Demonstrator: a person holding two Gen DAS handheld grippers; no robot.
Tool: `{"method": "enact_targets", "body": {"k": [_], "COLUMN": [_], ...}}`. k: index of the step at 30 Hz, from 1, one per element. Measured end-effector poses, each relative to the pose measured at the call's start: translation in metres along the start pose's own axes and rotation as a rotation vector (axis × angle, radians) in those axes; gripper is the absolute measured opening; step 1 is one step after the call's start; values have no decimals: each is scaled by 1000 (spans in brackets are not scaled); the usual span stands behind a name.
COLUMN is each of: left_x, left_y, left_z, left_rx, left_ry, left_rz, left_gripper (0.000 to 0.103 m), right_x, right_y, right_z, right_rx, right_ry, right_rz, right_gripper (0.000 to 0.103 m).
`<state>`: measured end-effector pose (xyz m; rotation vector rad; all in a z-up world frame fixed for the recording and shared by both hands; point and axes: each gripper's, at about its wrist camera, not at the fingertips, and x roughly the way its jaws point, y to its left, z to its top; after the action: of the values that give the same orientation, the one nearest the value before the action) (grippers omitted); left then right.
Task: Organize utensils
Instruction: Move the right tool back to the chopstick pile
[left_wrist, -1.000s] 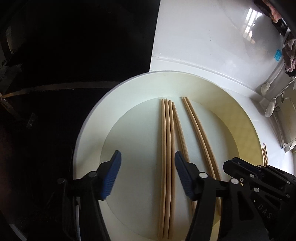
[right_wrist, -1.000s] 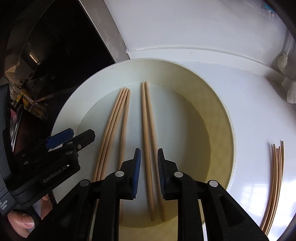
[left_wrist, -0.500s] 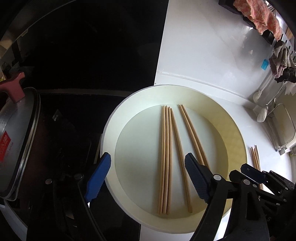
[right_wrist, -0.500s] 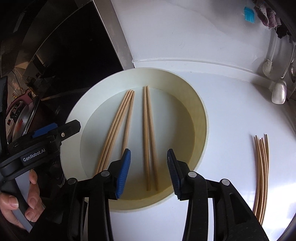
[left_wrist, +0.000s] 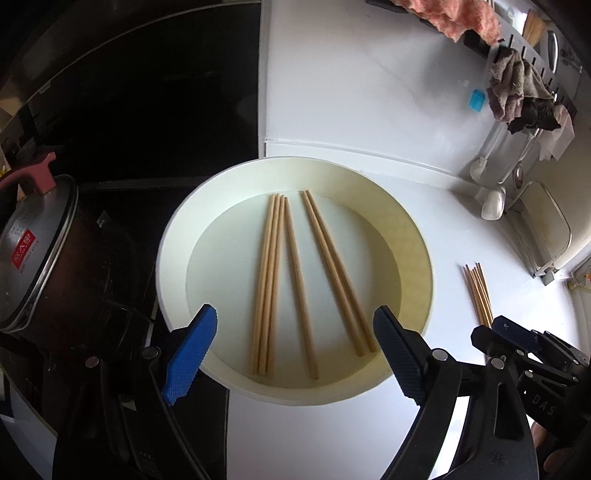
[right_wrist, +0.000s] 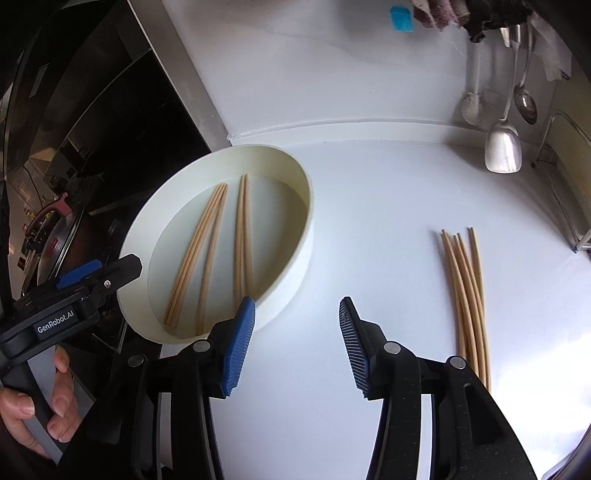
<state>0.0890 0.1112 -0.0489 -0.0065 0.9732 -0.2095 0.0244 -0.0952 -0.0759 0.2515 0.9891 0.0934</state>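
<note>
A round cream bowl (left_wrist: 413, 236) (right_wrist: 295, 229) sits on the white counter and holds several wooden chopsticks (left_wrist: 280, 273) (right_wrist: 221, 243) lying flat. A second bundle of several chopsticks (right_wrist: 467, 295) (left_wrist: 478, 291) lies on the counter right of the bowl. My left gripper (left_wrist: 291, 350) is open and empty, raised over the bowl's near rim. My right gripper (right_wrist: 295, 343) is open and empty, above the bare counter between the bowl and the loose bundle. The left gripper also shows in the right wrist view (right_wrist: 74, 291), held by a hand.
A black stove top (left_wrist: 147, 110) lies left of the bowl, with a lidded metal pot (left_wrist: 33, 251) at the far left. Ladles and a spatula (right_wrist: 502, 144) hang at the back right under cloths (left_wrist: 517, 96). A metal rack (left_wrist: 546, 236) stands at the right.
Both grippers have pulled back and up from the bowl. The right gripper opened, left two chopsticks in the bowl and swung right over the counter. The left gripper opened wider.
</note>
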Motion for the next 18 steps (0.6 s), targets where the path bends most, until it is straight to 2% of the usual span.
{"method": "enact_targets", "body": {"k": [10, 18], "left_x": [0, 6], "left_y": [-81, -133], "left_z": [-16, -37], "left_rx": [79, 110], "left_ry": [28, 56], "left_rz": [-54, -87], "left_gripper": [85, 85], "right_x": [-41, -39], "right_y": [-88, -162], "right_z": [-25, -51], "right_rx": [96, 160], "right_ry": [-23, -17], "right_rz": [-76, -152], "right_gripper": [48, 48]}}
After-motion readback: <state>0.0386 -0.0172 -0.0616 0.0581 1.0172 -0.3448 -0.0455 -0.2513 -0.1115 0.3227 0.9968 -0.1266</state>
